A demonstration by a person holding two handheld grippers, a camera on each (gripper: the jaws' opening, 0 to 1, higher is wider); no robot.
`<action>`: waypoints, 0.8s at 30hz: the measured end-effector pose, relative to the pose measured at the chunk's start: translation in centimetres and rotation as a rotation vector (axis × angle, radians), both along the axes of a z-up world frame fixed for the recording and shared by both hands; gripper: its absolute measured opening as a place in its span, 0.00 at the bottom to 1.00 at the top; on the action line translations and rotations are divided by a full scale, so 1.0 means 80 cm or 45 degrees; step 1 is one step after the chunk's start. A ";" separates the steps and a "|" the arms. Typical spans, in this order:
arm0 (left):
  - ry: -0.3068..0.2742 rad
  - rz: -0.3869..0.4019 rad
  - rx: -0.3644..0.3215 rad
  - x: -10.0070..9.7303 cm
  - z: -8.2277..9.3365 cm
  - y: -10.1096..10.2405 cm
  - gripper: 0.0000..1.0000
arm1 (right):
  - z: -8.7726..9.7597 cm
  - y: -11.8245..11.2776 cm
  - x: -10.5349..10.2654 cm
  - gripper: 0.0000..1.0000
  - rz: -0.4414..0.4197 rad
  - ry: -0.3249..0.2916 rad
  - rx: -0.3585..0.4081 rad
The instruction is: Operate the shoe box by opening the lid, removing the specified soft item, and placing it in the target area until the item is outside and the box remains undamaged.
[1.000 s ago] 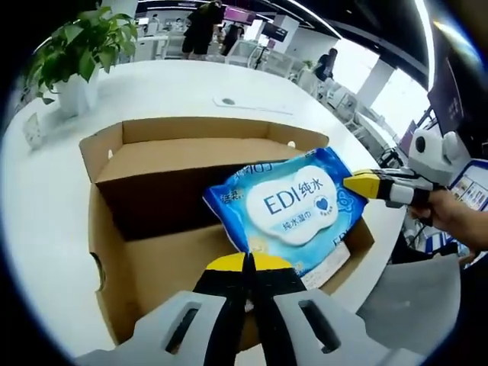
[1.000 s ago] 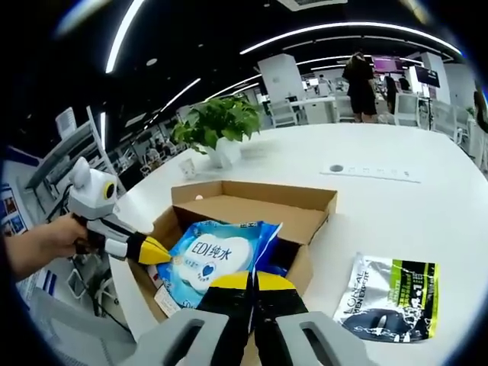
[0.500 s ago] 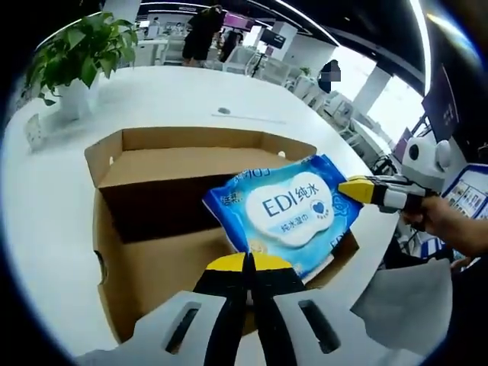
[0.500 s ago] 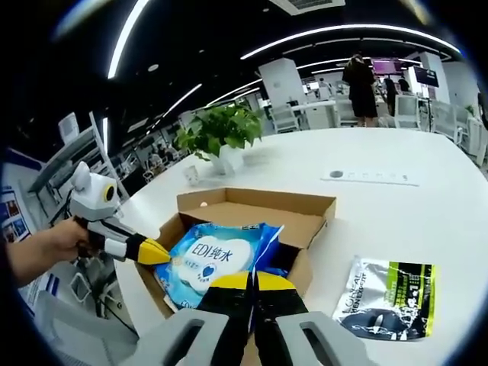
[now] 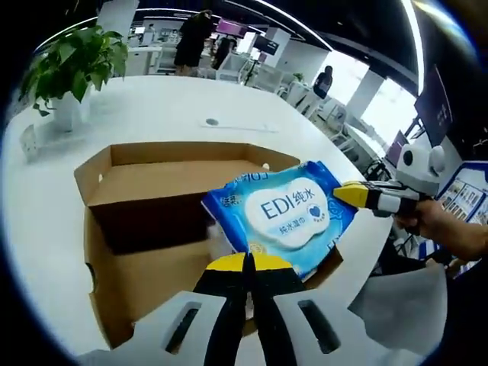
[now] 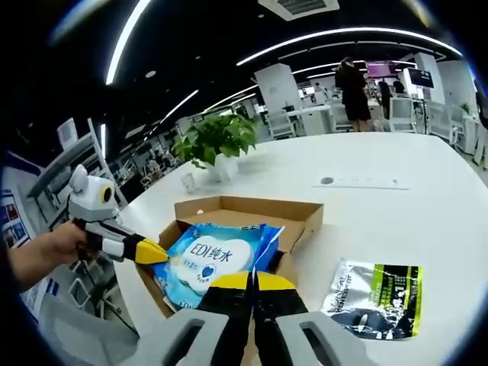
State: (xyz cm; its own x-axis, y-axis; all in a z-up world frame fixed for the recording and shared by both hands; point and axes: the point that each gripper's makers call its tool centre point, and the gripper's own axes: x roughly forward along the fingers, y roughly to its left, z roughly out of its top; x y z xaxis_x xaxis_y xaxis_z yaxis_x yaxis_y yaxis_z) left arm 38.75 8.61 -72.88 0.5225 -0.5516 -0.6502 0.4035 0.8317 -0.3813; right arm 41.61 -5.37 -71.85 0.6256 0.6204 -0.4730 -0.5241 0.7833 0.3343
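A blue pack of wet wipes (image 5: 284,216) with a white label sits at the centre of the left gripper view, held up over the open cardboard shoe box (image 5: 145,229). You pinch it from two sides. Your left gripper (image 5: 245,263) rises from the bottom of that view with its yellow-tipped jaws pressed together on the pack's lower edge. Your right gripper (image 5: 352,195) comes in from the right of the frame, its yellow tip clamped on the pack's right edge.

In the right gripper view the same pack (image 6: 210,255) lies at lower centre above the box (image 6: 252,217), with your right gripper (image 6: 252,282) closed on its near edge and your left gripper (image 6: 152,253) gripping from the left.

The box's flaps stand open, the far flap toward the upper part of the frame. A silver and green pouch (image 6: 374,297) lies flat on the white table (image 6: 396,221) at lower right, well apart from the box. A potted plant (image 6: 216,143) stands behind the box, upper left. The table surface to the right is bare and wide. People (image 6: 352,88) stand far behind.
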 end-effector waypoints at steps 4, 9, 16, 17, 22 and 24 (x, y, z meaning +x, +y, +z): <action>-0.009 -0.013 -0.011 0.002 0.005 -0.011 0.00 | 0.002 -0.012 0.000 0.00 -0.015 -0.003 0.003; -0.014 -0.030 -0.021 0.003 0.008 -0.025 0.00 | 0.004 -0.026 0.000 0.00 -0.031 -0.003 0.004; -0.018 -0.060 -0.029 0.006 0.011 -0.046 0.00 | 0.006 -0.048 0.001 0.00 -0.053 -0.001 0.007; -0.019 -0.066 -0.031 0.007 0.012 -0.050 0.00 | 0.006 -0.051 0.002 0.00 -0.056 -0.001 0.006; -0.023 -0.088 -0.038 0.013 0.013 -0.066 0.00 | 0.008 -0.069 0.003 0.00 -0.077 0.001 0.006; -0.025 -0.098 -0.040 0.014 0.014 -0.072 0.00 | 0.008 -0.075 0.003 0.00 -0.084 0.000 0.003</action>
